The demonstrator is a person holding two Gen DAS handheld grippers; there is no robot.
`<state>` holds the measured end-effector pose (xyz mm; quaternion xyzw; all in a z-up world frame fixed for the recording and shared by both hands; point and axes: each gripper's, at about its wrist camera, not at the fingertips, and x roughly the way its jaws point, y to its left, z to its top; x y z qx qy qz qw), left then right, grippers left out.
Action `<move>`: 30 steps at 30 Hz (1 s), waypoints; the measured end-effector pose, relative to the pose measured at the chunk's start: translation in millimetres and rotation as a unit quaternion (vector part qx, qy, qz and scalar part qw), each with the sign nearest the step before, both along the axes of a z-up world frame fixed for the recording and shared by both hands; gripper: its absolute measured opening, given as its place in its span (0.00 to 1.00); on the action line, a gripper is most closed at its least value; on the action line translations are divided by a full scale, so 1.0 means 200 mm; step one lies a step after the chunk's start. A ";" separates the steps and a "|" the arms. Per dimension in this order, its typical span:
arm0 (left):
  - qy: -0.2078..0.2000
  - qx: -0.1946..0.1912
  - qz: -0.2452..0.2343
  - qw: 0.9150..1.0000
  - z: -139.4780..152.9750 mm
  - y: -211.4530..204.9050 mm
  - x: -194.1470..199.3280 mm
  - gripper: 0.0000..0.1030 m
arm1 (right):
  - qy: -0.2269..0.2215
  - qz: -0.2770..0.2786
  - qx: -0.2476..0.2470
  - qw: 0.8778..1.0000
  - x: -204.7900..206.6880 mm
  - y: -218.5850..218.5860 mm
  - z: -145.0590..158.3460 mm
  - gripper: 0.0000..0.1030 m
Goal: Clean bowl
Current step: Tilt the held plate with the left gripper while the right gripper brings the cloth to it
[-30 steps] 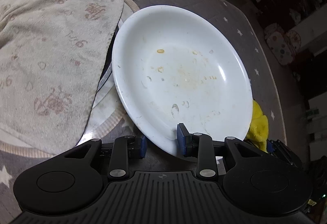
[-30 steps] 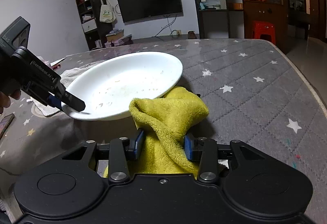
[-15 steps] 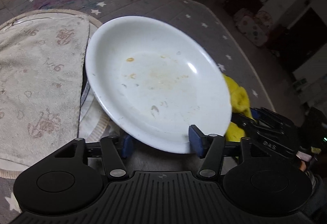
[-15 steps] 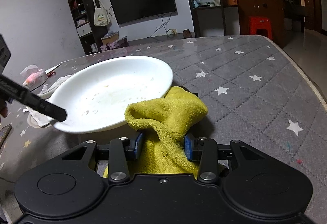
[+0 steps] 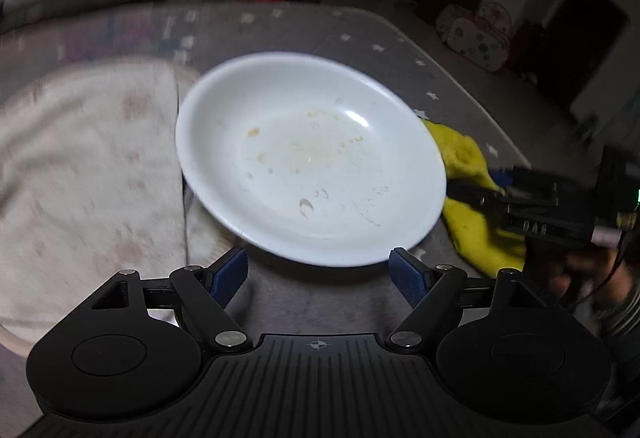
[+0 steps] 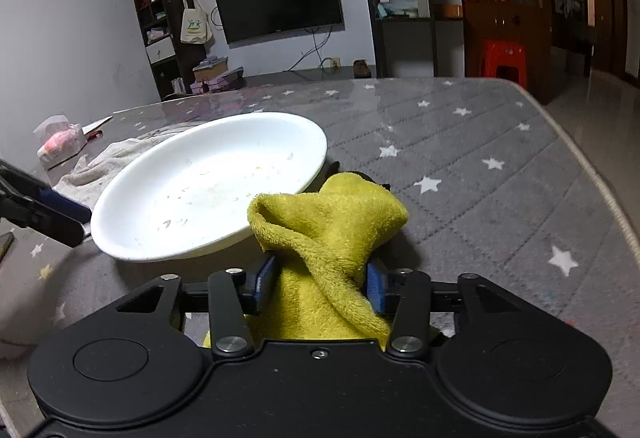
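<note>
Left gripper (image 5: 318,272) released bowl (image 5: 310,158), fingers opening; bowl hollow-up. Right gripper (image 6: 320,284) fingers opening around yellow cloth (image 6: 326,234).

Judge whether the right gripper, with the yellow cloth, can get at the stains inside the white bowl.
Probably yes: the right gripper, its jaws opening around the yellow cloth, sits beside the bowl, whose stained inside lies uncovered.

Only a few letters to read

We can see pale letters that look like "DAS" on the side of the right gripper (image 5: 500,194), upside down and blurry. The picture on the hanging cloth bag (image 6: 195,23) is too small for us to read.
</note>
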<state>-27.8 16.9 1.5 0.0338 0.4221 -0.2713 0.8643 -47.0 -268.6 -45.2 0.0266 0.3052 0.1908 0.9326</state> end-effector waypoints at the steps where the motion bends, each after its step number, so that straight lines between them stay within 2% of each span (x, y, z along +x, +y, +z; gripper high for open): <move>1: -0.015 0.010 -0.012 1.000 0.02 -0.03 -0.04 0.77 | 0.000 -0.003 -0.001 1.000 0.00 -0.01 0.00 0.52; 3: -0.037 0.024 -0.036 0.998 0.03 -0.09 -0.08 0.77 | 0.002 -0.008 0.004 1.000 0.00 -0.02 0.00 0.52; 6: -0.086 0.058 -0.079 0.991 0.05 -0.22 -0.15 0.77 | 0.005 -0.010 0.009 1.000 0.01 -0.03 0.00 0.52; 7: -0.105 0.072 -0.097 0.987 0.04 -0.28 -0.16 0.77 | 0.005 -0.010 0.010 1.000 0.01 -0.03 0.00 0.49; 10: -0.120 0.095 -0.129 0.980 0.00 -0.41 -0.17 0.77 | 0.005 -0.010 0.011 1.000 0.00 -0.04 0.00 0.42; 12: -0.118 0.100 -0.143 0.978 -0.03 -0.47 -0.15 0.76 | 0.002 -0.011 0.011 1.000 0.00 -0.04 -0.01 0.39; 17: -0.103 0.111 -0.152 0.977 -0.10 -0.56 -0.06 0.57 | 0.005 -0.007 0.020 1.000 0.00 -0.06 -0.01 0.36; 22: -0.105 0.133 -0.159 0.973 -0.14 -0.61 0.00 0.50 | 0.010 -0.003 0.030 0.999 0.00 -0.07 -0.02 0.35; 24: -0.105 0.146 -0.164 0.970 -0.17 -0.63 0.03 0.43 | 0.014 0.001 0.038 0.999 0.00 -0.07 -0.02 0.35; 26: -0.094 0.145 -0.166 0.971 -0.19 -0.64 0.06 0.29 | 0.018 0.007 0.043 0.999 0.00 -0.08 -0.03 0.35; 30: -0.088 0.141 -0.170 0.971 -0.20 -0.64 0.09 0.28 | 0.024 0.012 0.052 0.998 0.03 -0.08 -0.04 0.35</move>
